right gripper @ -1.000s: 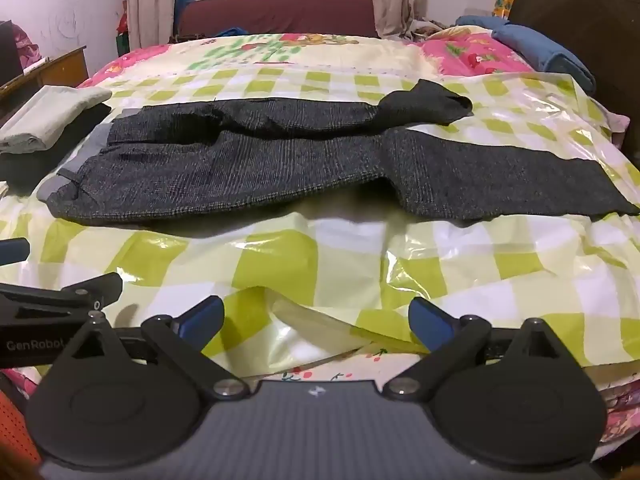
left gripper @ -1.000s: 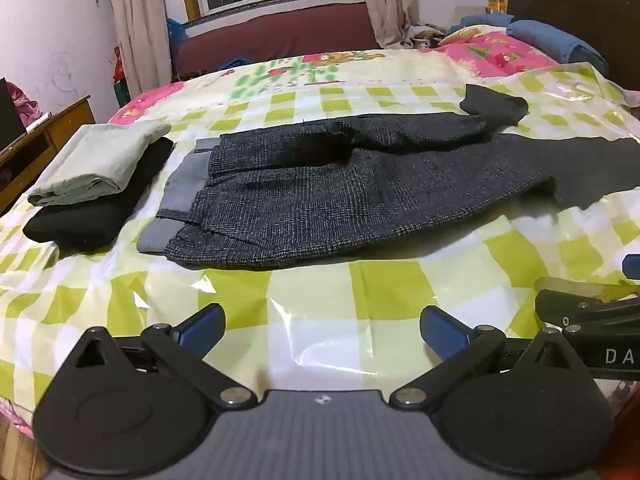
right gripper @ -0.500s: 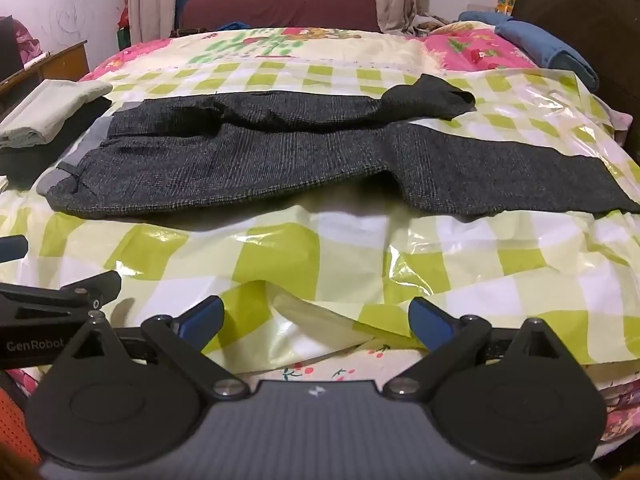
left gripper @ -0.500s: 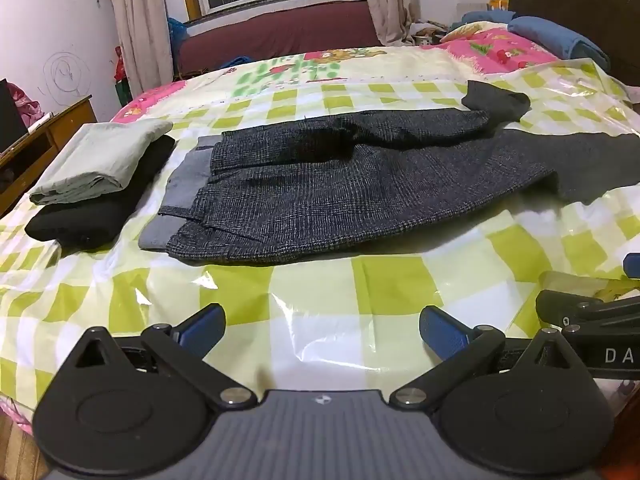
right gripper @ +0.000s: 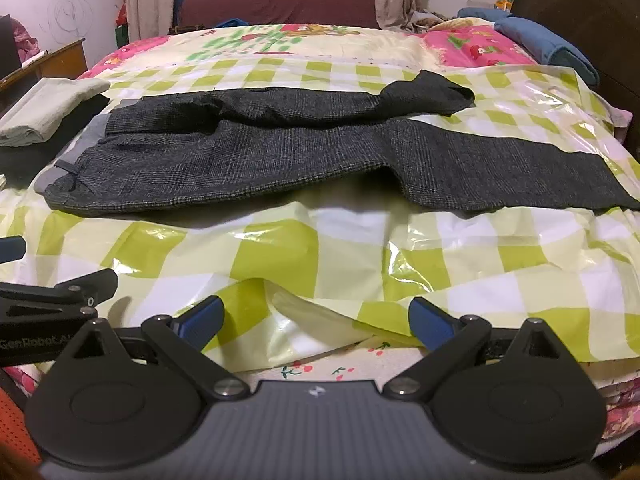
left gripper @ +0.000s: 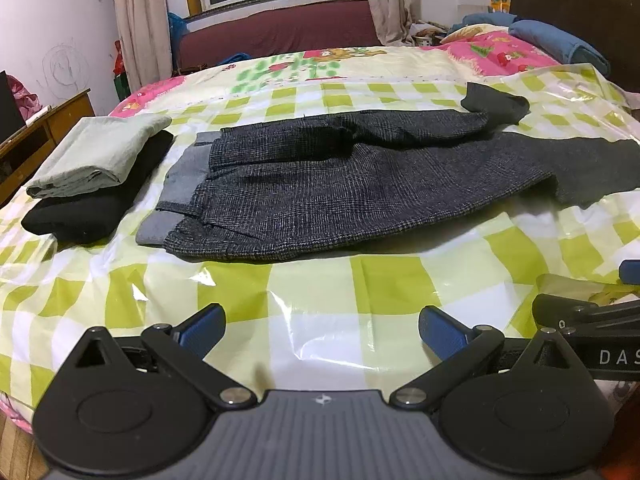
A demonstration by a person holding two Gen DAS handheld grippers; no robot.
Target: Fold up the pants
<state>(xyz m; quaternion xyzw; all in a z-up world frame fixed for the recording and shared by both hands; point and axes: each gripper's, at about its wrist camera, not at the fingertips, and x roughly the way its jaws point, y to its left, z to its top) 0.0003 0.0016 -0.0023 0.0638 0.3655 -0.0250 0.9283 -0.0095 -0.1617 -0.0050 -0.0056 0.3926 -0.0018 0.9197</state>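
Dark grey checked pants lie flat across the bed, waistband with grey lining at the left, legs running right. The far leg is folded back on itself with its hem bunched at the back right. The pants also show in the right wrist view. My left gripper is open and empty, above the sheet in front of the waist end. My right gripper is open and empty, at the bed's front edge in front of the legs. Each gripper shows at the edge of the other's view.
A green-and-white checked plastic sheet covers the bed. A stack of folded clothes, pale green on black, sits left of the pants. Blue pillows and a dark headboard are at the back right. A wooden desk stands at the left.
Both grippers have moved slightly forward and up toward the pants; the pants have not moved and both grippers stay open.
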